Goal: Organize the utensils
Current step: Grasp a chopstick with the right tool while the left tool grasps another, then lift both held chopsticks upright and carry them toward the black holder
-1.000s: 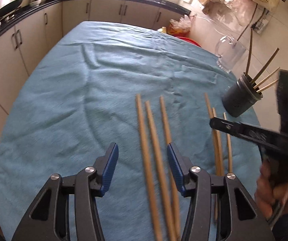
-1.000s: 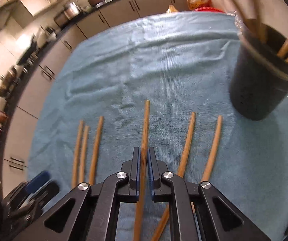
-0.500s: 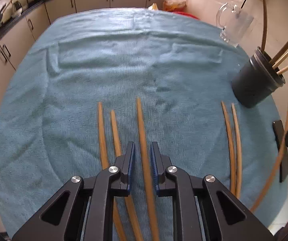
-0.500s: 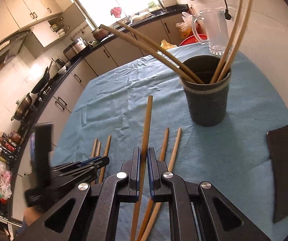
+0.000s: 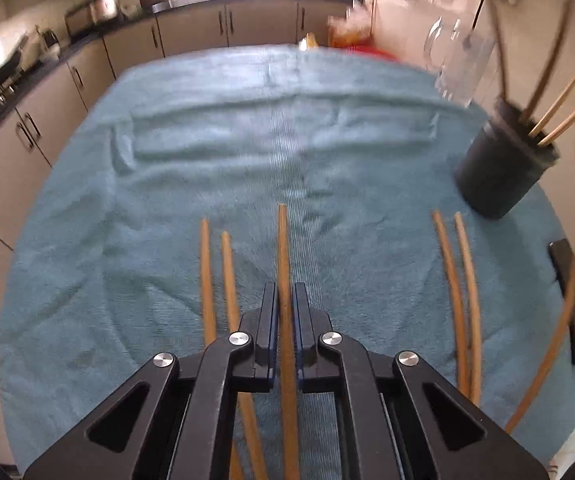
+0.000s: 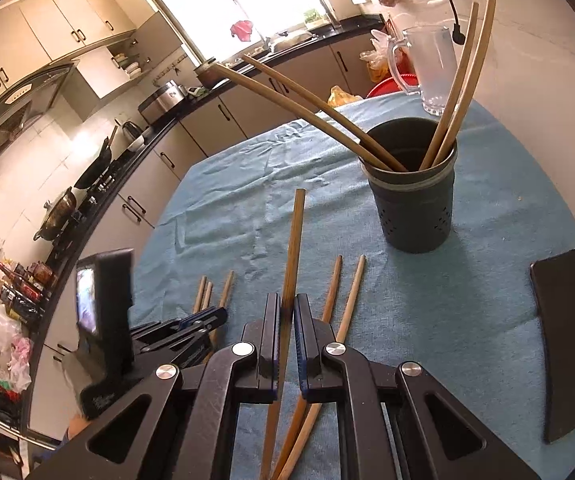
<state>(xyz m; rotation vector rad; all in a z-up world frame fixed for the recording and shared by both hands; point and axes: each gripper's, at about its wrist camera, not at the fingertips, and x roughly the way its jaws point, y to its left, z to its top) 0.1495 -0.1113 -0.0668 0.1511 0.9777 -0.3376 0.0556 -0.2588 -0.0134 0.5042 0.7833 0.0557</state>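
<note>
Wooden chopsticks lie on a blue towel (image 5: 207, 168). My left gripper (image 5: 285, 304) is shut on one chopstick (image 5: 283, 248), low over the towel, with two loose chopsticks (image 5: 215, 272) to its left and two more (image 5: 459, 280) to its right. My right gripper (image 6: 286, 316) is shut on another chopstick (image 6: 293, 248) and holds it raised above the towel, pointing toward the dark holder cup (image 6: 415, 204), which has several chopsticks standing in it. The cup also shows in the left wrist view (image 5: 499, 172). The left gripper shows in the right wrist view (image 6: 183, 326).
A clear glass mug (image 6: 431, 72) stands behind the cup. A flat black object (image 6: 567, 340) lies on the towel at the right. Kitchen counters and cabinets (image 5: 191, 36) run behind and left of the table.
My left gripper moved over the right-hand chopstick of the left group and shut on it. My right gripper lifted its chopstick off the towel and rose toward the holder cup.
</note>
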